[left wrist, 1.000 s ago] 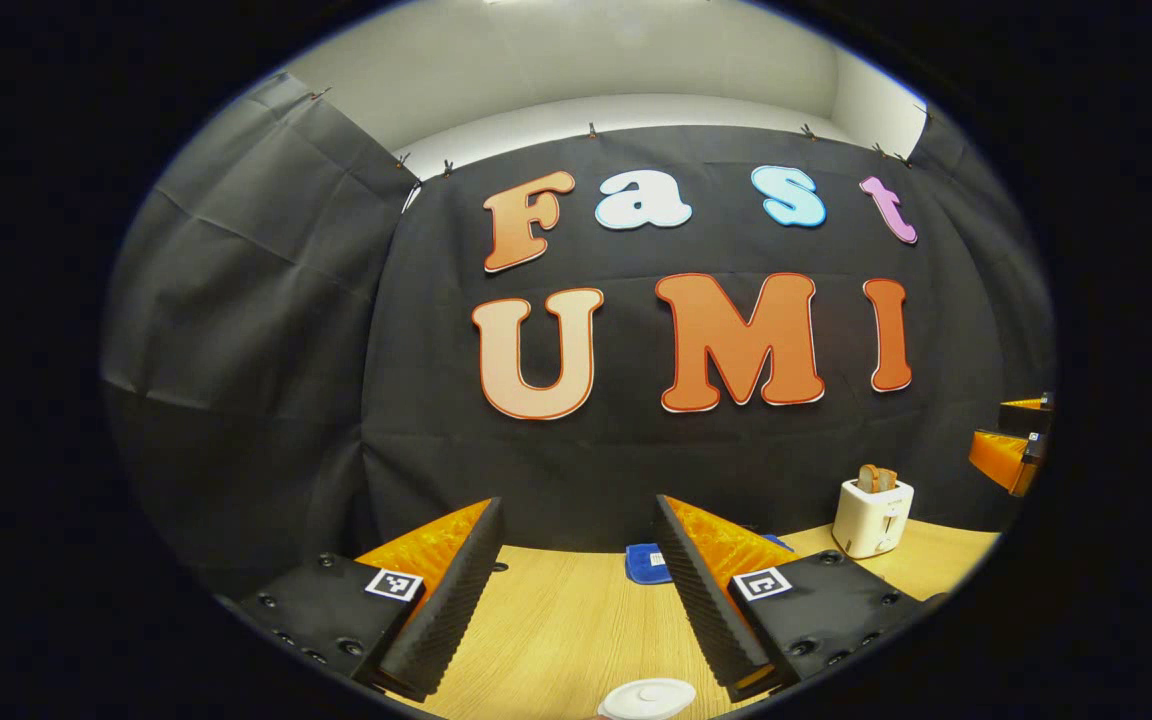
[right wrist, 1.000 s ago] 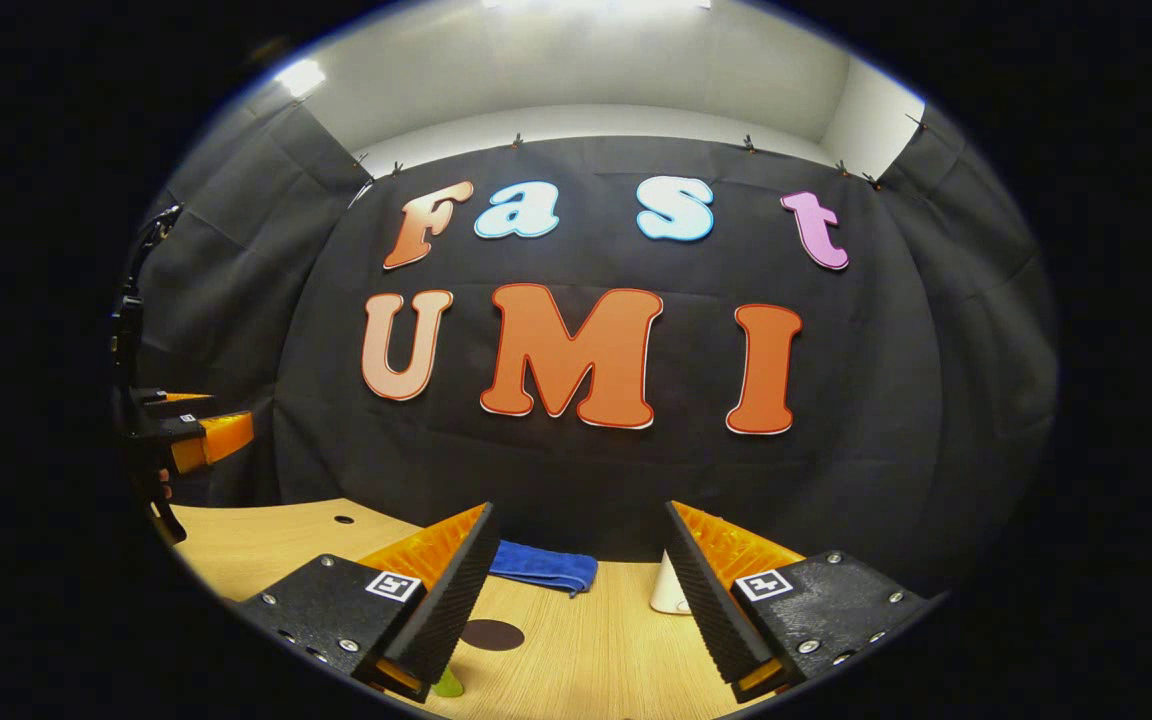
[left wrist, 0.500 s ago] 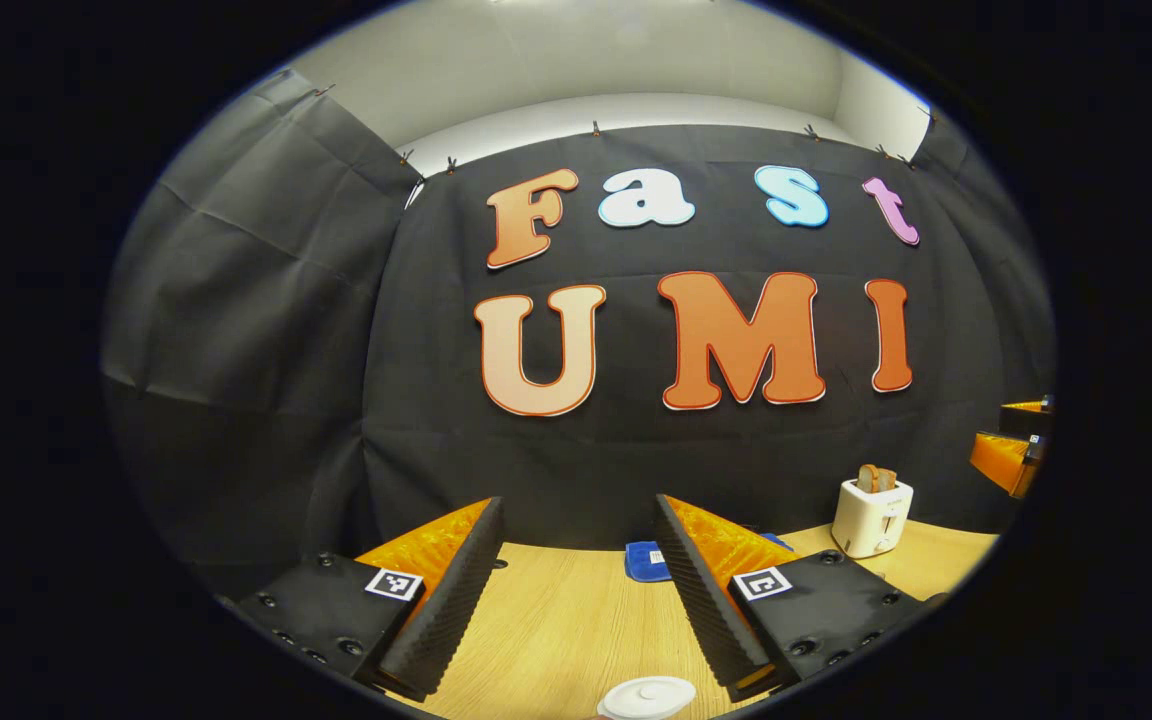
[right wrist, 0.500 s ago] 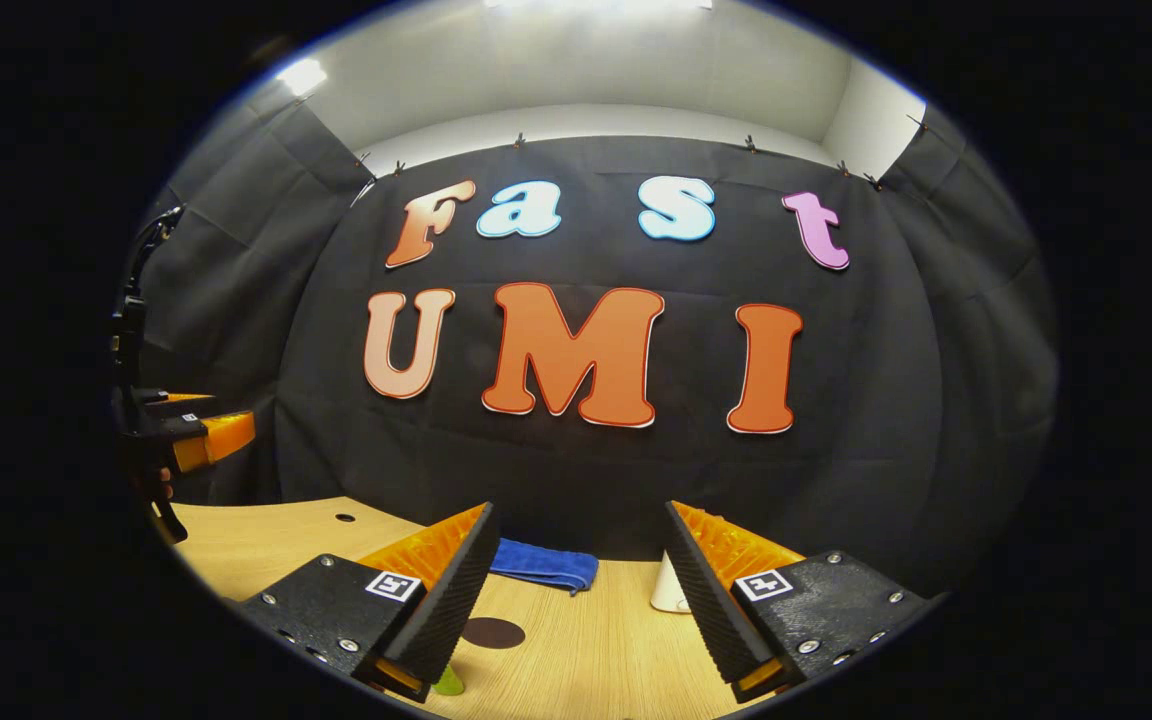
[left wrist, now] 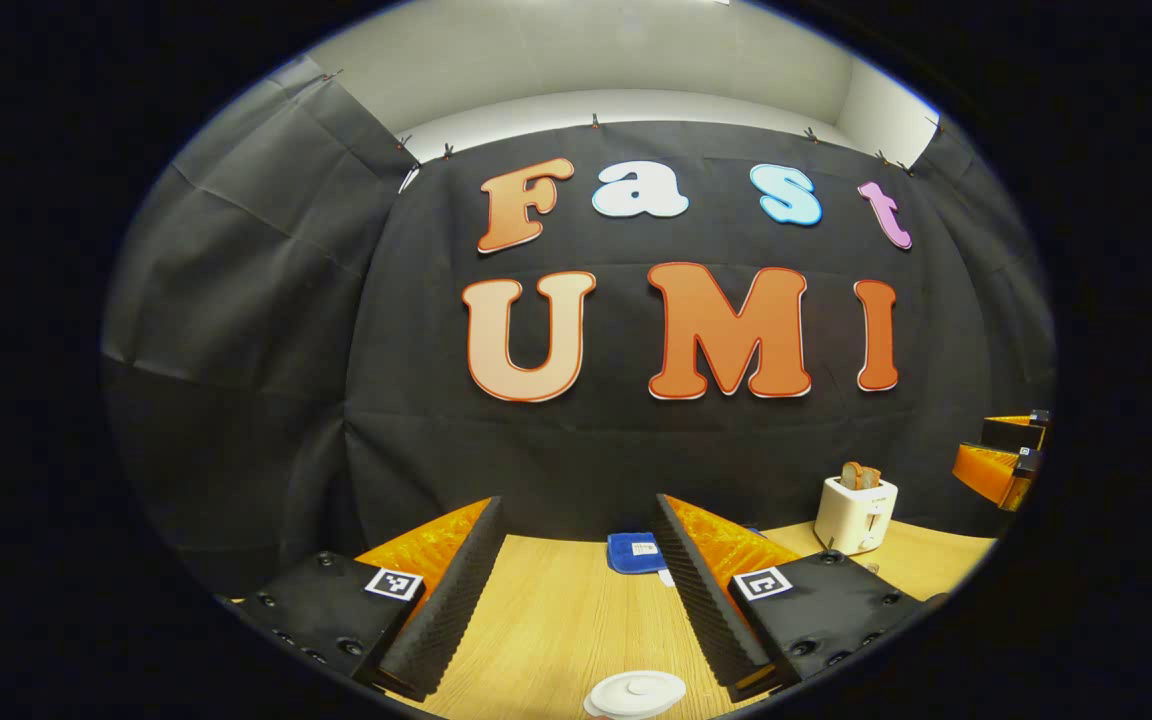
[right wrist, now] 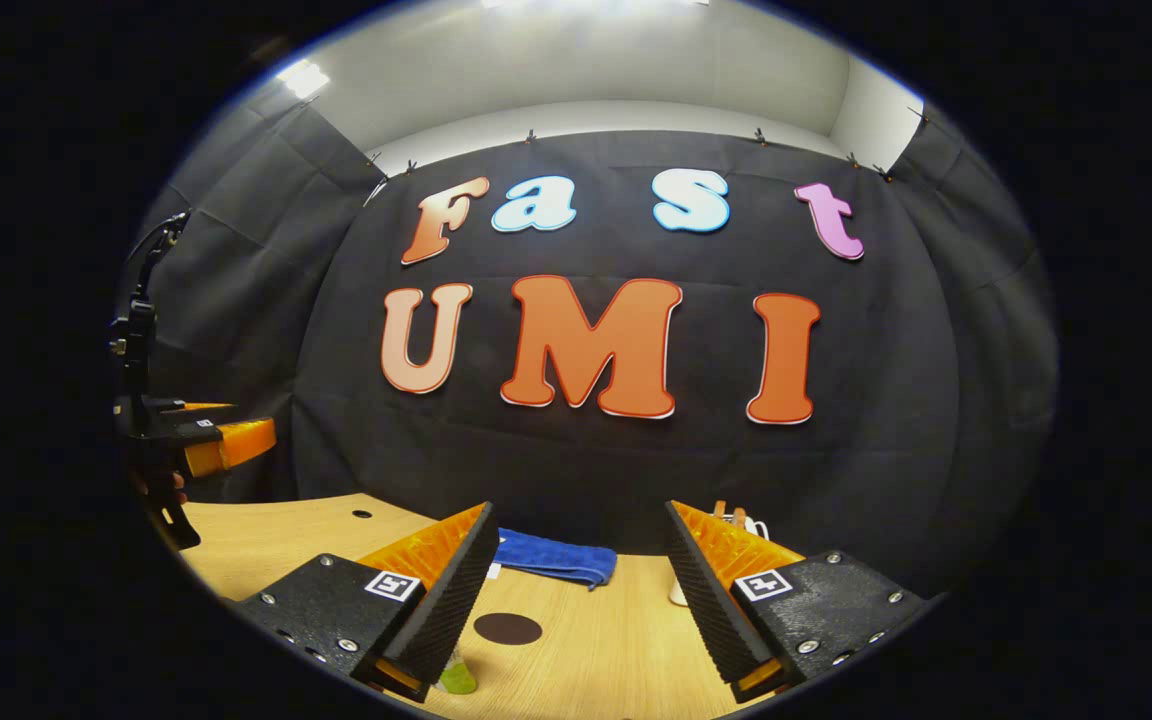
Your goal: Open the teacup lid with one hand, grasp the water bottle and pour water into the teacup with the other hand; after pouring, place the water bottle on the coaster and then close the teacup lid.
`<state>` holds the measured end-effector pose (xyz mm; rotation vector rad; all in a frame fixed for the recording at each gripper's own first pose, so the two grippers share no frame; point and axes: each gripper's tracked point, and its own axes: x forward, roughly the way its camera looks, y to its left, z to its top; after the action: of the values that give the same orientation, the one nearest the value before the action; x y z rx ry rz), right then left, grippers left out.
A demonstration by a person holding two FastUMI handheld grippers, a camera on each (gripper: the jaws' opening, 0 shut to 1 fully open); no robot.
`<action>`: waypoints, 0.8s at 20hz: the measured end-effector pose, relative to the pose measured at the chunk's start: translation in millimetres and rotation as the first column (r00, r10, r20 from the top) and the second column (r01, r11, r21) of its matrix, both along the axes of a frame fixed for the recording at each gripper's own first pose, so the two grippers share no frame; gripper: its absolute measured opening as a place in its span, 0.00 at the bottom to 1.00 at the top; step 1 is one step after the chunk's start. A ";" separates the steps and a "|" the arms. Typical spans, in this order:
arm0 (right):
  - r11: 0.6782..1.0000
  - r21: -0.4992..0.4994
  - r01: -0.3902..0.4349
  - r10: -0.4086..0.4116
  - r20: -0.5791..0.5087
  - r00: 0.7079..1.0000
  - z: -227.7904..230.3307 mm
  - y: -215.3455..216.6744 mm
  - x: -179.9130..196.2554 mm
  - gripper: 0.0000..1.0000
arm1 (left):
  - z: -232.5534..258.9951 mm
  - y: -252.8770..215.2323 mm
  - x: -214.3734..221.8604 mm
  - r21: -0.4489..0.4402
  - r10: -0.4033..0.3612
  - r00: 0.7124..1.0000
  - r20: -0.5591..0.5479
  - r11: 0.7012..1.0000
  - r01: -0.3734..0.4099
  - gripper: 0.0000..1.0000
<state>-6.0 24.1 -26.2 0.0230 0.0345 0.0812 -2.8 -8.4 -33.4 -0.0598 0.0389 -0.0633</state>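
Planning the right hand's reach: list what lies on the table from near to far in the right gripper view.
Green bottle cap → dark round coaster → blue towel against the wall.

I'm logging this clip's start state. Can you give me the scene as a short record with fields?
left claw: open, above the lid
right claw: open, holding nothing
lid: on the cup, untouched
coaster: dark disc on the table, bare
bottle: green tip by the right claw's finger
cloth: blue, at the back
toaster: white, bread in it
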 end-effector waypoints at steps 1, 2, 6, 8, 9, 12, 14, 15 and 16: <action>1.000 0.002 -0.015 0.015 -0.005 1.000 -4.1 3.5 -1.4 0.98 | -7.6 -5.2 -1.0 0.000 -0.021 1.000 -0.009 1.000 0.021 0.96; 1.000 0.004 -0.028 0.028 -0.012 1.000 -8.1 6.1 -2.8 0.99 | -15.8 -9.0 -1.8 0.004 -0.037 0.999 -0.020 0.999 0.037 0.96; 0.989 0.056 -0.139 0.142 -0.042 0.989 -27.6 30.5 -14.2 0.99 | -45.3 -25.8 -4.6 -0.017 -0.115 0.991 -0.070 0.993 0.114 0.96; 0.982 0.075 -0.172 0.177 -0.062 0.982 -39.3 35.5 -20.3 0.99 | -61.1 -31.4 -8.2 -0.026 -0.149 0.984 -0.098 0.989 0.148 0.97; 0.980 0.080 -0.180 0.186 -0.074 0.980 -41.5 36.6 -20.1 0.99 | -69.3 -34.1 -9.7 -0.025 -0.164 0.980 -0.112 0.986 0.162 0.96; 0.974 0.104 -0.202 0.213 -0.100 0.972 -62.0 41.4 -28.4 0.99 | -90.3 -42.0 -15.7 -0.021 -0.196 0.970 -0.141 0.981 0.195 0.97; 0.961 0.136 -0.241 0.257 -0.111 0.960 -71.0 50.3 -34.8 0.99 | -102.9 -49.3 -18.7 -0.018 -0.224 0.962 -0.153 0.974 0.224 0.97; 0.957 0.144 -0.253 0.270 -0.117 0.956 -76.0 53.3 -36.7 0.99 | -111.0 -51.8 -20.2 -0.011 -0.236 0.957 -0.166 0.971 0.238 0.97; 0.954 0.148 -0.260 0.278 -0.122 0.953 -80.1 54.5 -37.1 0.99 | -121.0 -56.4 -21.5 -0.003 -0.247 0.953 -0.177 0.968 0.251 0.96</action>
<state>-43.1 78.6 -106.3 0.1550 0.1747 0.3558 -24.3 -64.8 -154.3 -0.0405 0.2245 -0.3105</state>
